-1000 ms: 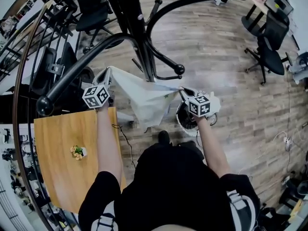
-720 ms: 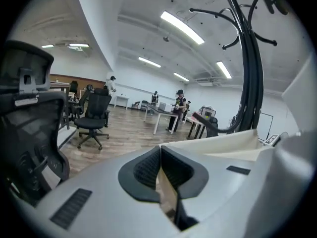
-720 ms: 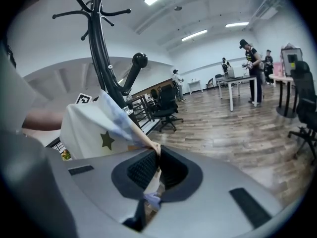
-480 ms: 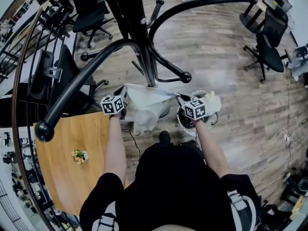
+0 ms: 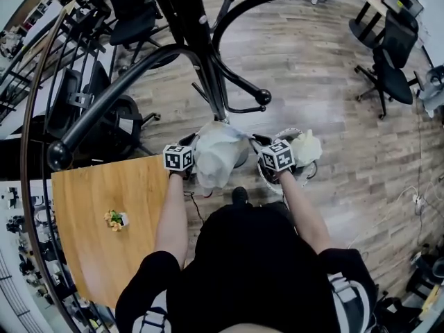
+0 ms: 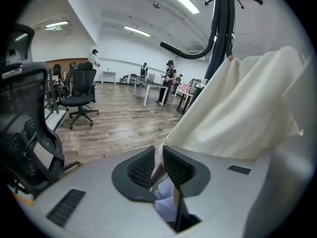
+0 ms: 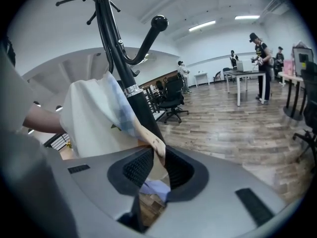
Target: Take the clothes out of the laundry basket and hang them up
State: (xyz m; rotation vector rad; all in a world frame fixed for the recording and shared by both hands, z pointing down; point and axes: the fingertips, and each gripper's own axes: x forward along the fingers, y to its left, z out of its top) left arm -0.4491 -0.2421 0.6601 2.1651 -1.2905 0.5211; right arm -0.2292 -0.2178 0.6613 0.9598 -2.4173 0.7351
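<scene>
Clamping one corner of the pale garment [image 5: 218, 159] tight in the left gripper [image 5: 191, 144], low before the coat stand [image 5: 208, 68] and on no hook yet. Just been loosening at the right gripper [image 5: 260, 144], cloth lying slack between its parted jaws. Looks early days, with more clothes [image 5: 305, 148] heaped in the laundry basket [image 5: 267, 180].

The garment [image 5: 218, 157] hangs just in front of the person, with the pole of the coat stand [image 5: 208, 75] close behind it. The laundry basket [image 5: 264, 177] stands on the floor [image 5: 312, 82] just right of the garment, with another cloth [image 5: 306, 148] at its right side. The worktop [image 5: 83, 241] lies to the left and has a small potted plant [image 5: 113, 219] on it. An office chair [image 5: 388, 75] stands far right, well apart from the rest.
</scene>
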